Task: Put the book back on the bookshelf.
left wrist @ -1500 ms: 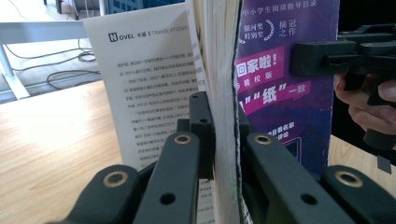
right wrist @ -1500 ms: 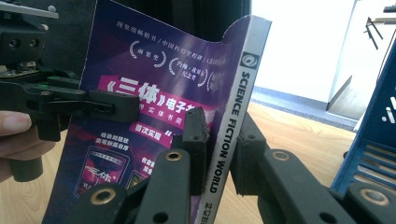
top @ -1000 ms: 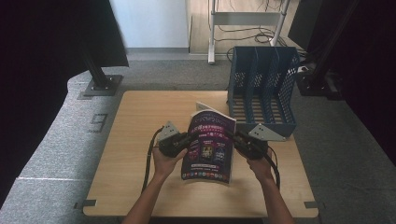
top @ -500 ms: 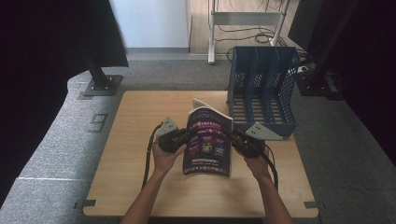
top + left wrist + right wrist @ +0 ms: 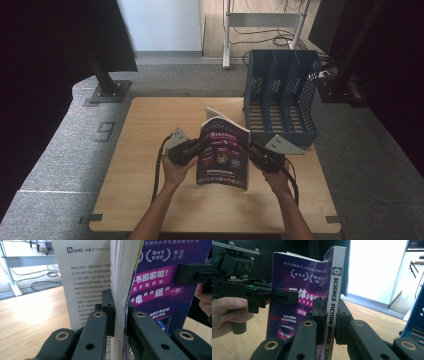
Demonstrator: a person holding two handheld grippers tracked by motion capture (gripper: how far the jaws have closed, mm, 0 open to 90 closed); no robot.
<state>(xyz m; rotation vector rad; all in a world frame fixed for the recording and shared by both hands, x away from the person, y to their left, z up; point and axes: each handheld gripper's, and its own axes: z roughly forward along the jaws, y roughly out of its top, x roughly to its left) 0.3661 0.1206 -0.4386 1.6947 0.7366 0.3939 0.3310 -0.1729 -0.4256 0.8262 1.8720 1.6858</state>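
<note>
A purple-covered paperback (image 5: pixel 223 152) is held upright over the middle of the wooden table (image 5: pixel 150 120), its cover facing the person. My left gripper (image 5: pixel 198 149) is shut on the book's page edge (image 5: pixel 119 312), and a white printed flap (image 5: pixel 85 277) stands out behind it. My right gripper (image 5: pixel 251 150) is shut on the spine (image 5: pixel 329 312), which reads "SCIENCE FICTION WORLD". In the right gripper view the left gripper (image 5: pixel 287 297) clamps the far edge of the cover (image 5: pixel 294 290), with a hand around its handle.
A blue slotted file rack (image 5: pixel 307 85) stands at the table's back right corner, close behind the right gripper, and its corner (image 5: pixel 415 322) shows in the right gripper view. Bare tabletop (image 5: pixel 30 315) lies to the left and in front of the book.
The book has tipped slightly more upright and its lower edge has risen a little, still clamped on both sides. The hands have barely shifted.
</note>
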